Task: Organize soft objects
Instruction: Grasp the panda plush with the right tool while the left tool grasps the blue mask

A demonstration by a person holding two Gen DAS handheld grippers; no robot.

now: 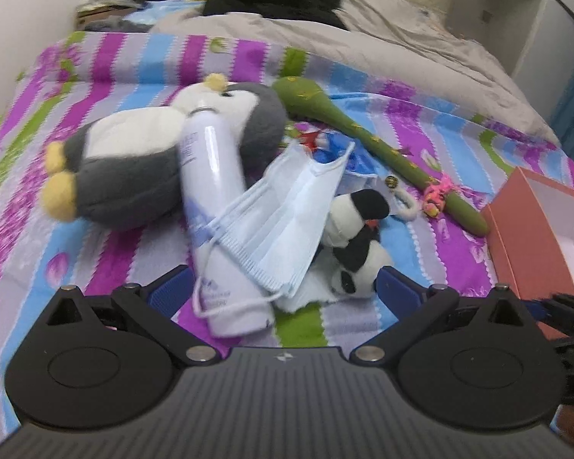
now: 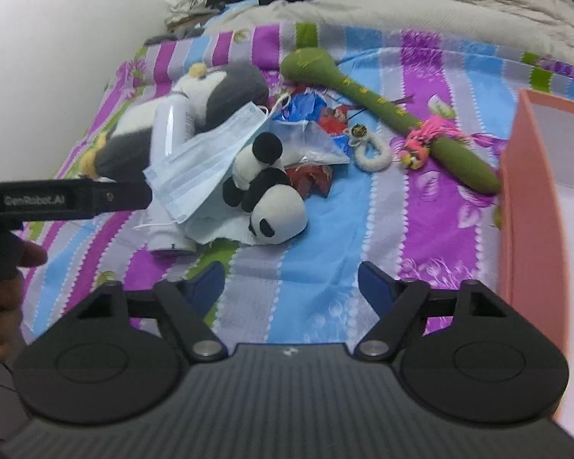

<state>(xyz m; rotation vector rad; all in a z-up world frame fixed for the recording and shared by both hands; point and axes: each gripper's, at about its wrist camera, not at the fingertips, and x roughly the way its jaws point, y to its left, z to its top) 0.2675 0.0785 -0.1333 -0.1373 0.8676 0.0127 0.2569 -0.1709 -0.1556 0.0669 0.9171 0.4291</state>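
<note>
The landmark here is the white spray can (image 1: 218, 225), which lies on the striped bed sheet (image 1: 421, 122) with its cap end pointing away from the cameras. A grey and white penguin plush (image 1: 134, 164) lies just beside the can, on its left in the left wrist view, and touches it. A pale blue face mask (image 1: 287, 214) leans over the can on its other side, and one ear loop hangs across the can's lower end. Just to the right of the can and the mask, a small panda plush (image 1: 356, 241) lies partly on a white tissue. Behind the panda, further from the can, there is crumpled blue and red wrapping (image 2: 313, 114) and a small white ring charm (image 2: 371, 153). A long green plush stick (image 2: 382, 111) lies diagonally well to the right of the can, with a pink tassel tied near its thin end. A pink box (image 2: 532, 199) with a white inside stands at the far right, well apart from the can.

The left tool (image 1: 283, 287) is released: its blue fingers (image 1: 168, 290) stand wide, with the near end of the can and the mask between them, but the pads do not press on them. The right tool (image 2: 291, 287) is also released and grasps nothing; only bare sheet shows between its fingers, near the can's bottom end. In the right wrist view a hand (image 2: 4, 279) carries the left tool at the left edge.
</note>
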